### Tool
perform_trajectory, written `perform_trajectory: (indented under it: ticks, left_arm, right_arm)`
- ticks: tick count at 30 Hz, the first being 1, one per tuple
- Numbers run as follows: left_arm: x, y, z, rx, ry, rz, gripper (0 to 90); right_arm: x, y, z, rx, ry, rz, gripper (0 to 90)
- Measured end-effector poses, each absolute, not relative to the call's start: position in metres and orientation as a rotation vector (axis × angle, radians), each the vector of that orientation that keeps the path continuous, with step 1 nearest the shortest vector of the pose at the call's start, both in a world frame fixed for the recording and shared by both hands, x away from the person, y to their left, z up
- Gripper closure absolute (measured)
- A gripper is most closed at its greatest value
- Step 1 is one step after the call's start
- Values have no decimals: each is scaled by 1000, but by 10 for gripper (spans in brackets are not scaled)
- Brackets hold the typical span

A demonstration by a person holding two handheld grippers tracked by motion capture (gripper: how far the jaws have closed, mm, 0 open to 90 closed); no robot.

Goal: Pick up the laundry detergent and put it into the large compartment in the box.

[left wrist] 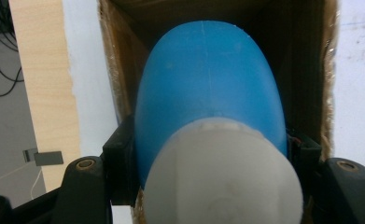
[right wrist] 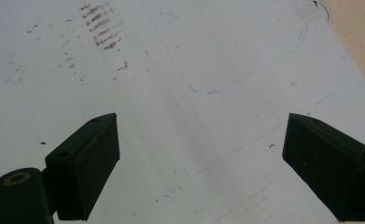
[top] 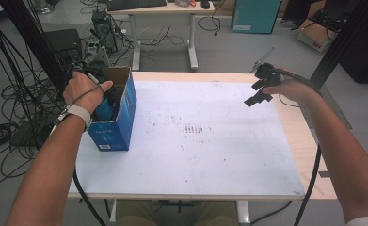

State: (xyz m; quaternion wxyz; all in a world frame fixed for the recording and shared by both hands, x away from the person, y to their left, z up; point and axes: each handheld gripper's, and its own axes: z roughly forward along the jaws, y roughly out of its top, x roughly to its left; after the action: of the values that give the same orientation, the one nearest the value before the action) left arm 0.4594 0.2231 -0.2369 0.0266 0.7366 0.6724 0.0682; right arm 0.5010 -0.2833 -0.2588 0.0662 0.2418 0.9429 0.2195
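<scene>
Right now your left gripper [left wrist: 208, 161] is clamped on a blue bottle [left wrist: 208, 88] with a white cap [left wrist: 222, 177], down inside the open blue cardboard box [top: 123, 117] at the left edge of the white table [top: 210, 155]. Your right gripper [right wrist: 201, 163] hovers over the table's far right, jaws spread wide, holding nothing.

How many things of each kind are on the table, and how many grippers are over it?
Open blue cardboard box: 1
Blue plastic bottle with white cap, inside that box: 1
Black two-jaw grippers, left and right: 2
Total: 4
</scene>
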Motion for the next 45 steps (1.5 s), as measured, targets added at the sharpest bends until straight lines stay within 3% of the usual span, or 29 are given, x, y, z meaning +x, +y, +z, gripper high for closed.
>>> perform_trajectory:
  ticks: [17, 45]
  left_arm:
    - [458, 217, -257, 2314, 2053, 220, 377]
    - [460, 221, -258, 2309, 2045, 209, 376]
  right_arm:
    - [498, -289, -257, 748, 2833, 669, 110]
    - [497, -289, -258, 743, 2832, 671, 110]
